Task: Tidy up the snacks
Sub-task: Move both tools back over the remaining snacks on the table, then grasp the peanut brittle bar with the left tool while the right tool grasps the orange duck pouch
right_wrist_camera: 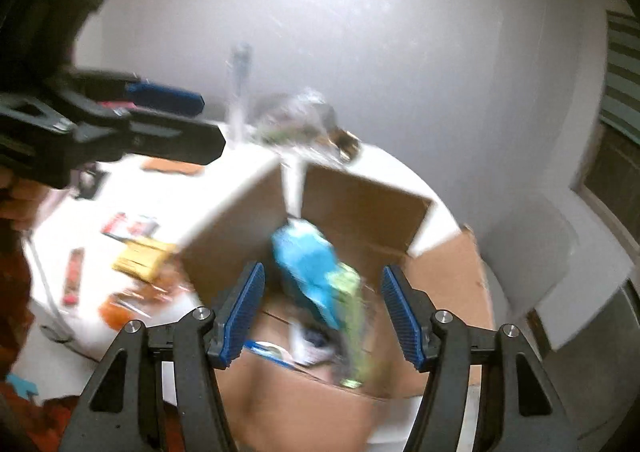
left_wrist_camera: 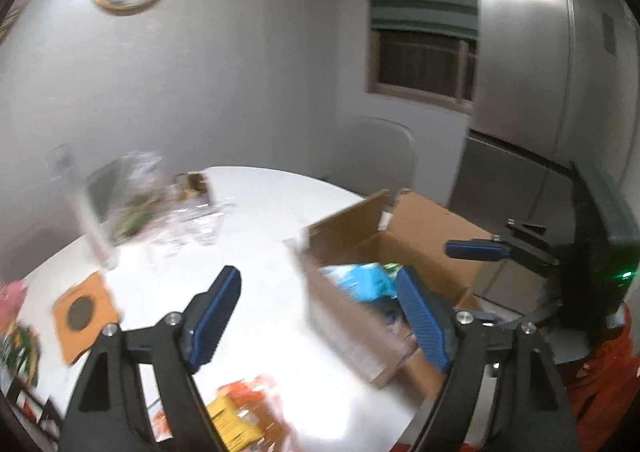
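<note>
The left gripper (left_wrist_camera: 316, 316) hangs over the white table (left_wrist_camera: 256, 252) with its blue pads spread wide and nothing between them. Just right sits the open cardboard box (left_wrist_camera: 400, 236), a blue packet (left_wrist_camera: 360, 282) inside, and the right gripper (left_wrist_camera: 476, 250) hovers above its far side. Orange and yellow snack packs (left_wrist_camera: 244, 408) lie blurred below.

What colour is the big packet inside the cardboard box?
Bright blue packet, seen best in the right wrist view.
</note>
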